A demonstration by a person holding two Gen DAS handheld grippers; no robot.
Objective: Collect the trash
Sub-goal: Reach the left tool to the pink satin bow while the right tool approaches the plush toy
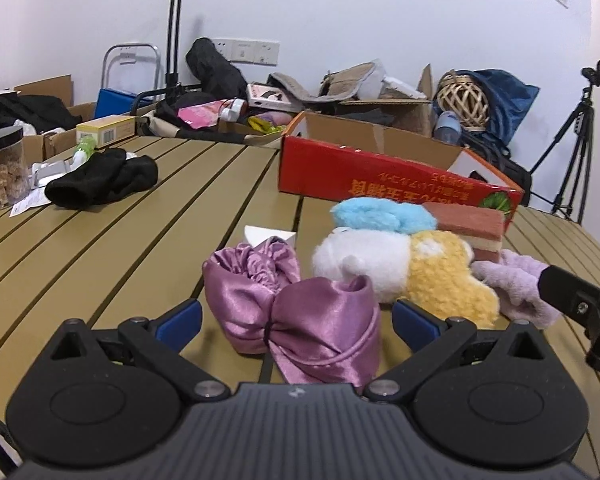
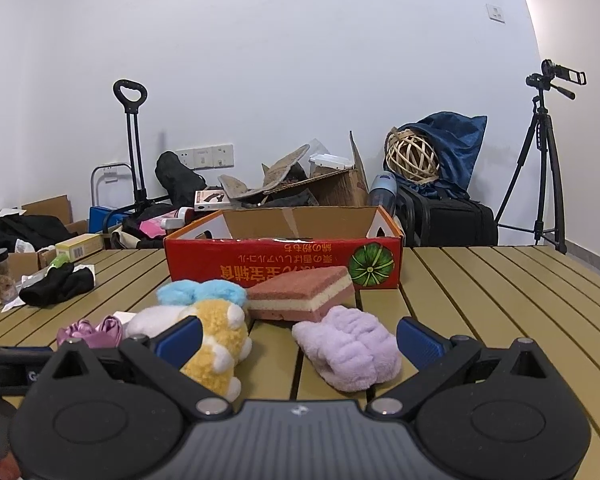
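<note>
1. Closest in, the left gripper (image 1: 296, 318) had its jaws spread wide with nothing in them. The purple satin scrunchie (image 1: 292, 312) sat right between the blue fingertips (image 1: 180, 318), though I couldn't tell if either pad was actually touching the fabric.
2. The right gripper (image 2: 298, 340) was spread wide and empty too, with the lilac fluffy piece (image 2: 350, 354) lying between its fingers, slightly toward the right one.
3. Just past that, the yellow-and-white plush thing (image 2: 216, 344) was jammed against the left finger of the right gripper, with a blue fuzzy bit (image 2: 202, 292) behind it and the pink layered sponge (image 2: 300, 294) touching the pile.
4. Further back stood the red cardboard box (image 2: 284, 264), open at the top, probably where the stuff goes.
5. Off to the left, well apart from the pile, a black cloth (image 1: 100, 178) and a jar (image 1: 0, 168) sat on the slatted table (image 1: 140, 240).
6. Possible trouble: everything's soft and packed together, so closing either gripper could snag a neighbour and drag it along. The satin also looks slippery, so a shallow pinch might just slide off. And both grippers sat close together, so reaching at once could knock them into each other.
</note>
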